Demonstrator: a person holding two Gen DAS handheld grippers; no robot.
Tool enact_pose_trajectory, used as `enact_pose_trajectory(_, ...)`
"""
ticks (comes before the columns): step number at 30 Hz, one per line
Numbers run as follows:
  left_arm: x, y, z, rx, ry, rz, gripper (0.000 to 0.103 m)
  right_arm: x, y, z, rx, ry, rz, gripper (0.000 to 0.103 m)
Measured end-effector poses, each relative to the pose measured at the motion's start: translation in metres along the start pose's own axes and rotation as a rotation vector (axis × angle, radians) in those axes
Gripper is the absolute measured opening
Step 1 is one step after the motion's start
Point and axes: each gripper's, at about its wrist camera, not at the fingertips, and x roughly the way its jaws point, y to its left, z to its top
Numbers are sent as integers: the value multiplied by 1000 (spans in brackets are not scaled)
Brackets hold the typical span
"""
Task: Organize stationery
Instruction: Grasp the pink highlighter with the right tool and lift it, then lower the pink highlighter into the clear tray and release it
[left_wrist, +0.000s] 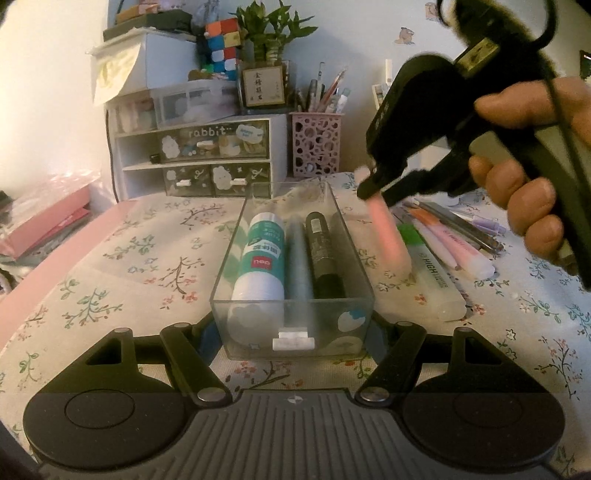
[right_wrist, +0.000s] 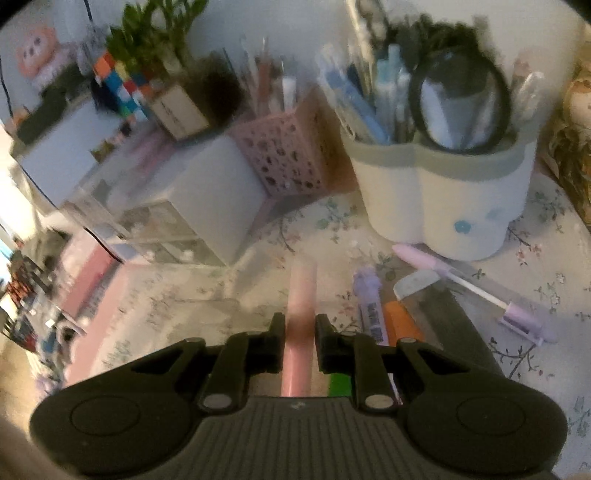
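Behind, only right view shows white pen pot (right_wrist: 439, 206); right tool (right_wrist: 300, 332) grips pink highlighter (right_wrist: 301, 314).

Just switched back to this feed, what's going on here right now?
The right hand-held gripper is shut on a pink highlighter, carrying it above the floral tablecloth. The left hand-held gripper is open around the near end of a clear tray holding a glue stick and two pens. More highlighters remain loose.
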Motion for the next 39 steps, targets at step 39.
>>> enact_pose_trajectory(39, 0, -2, 0, 1, 0, 1, 73, -18, 50, -28, -45, -12, 165, 9)
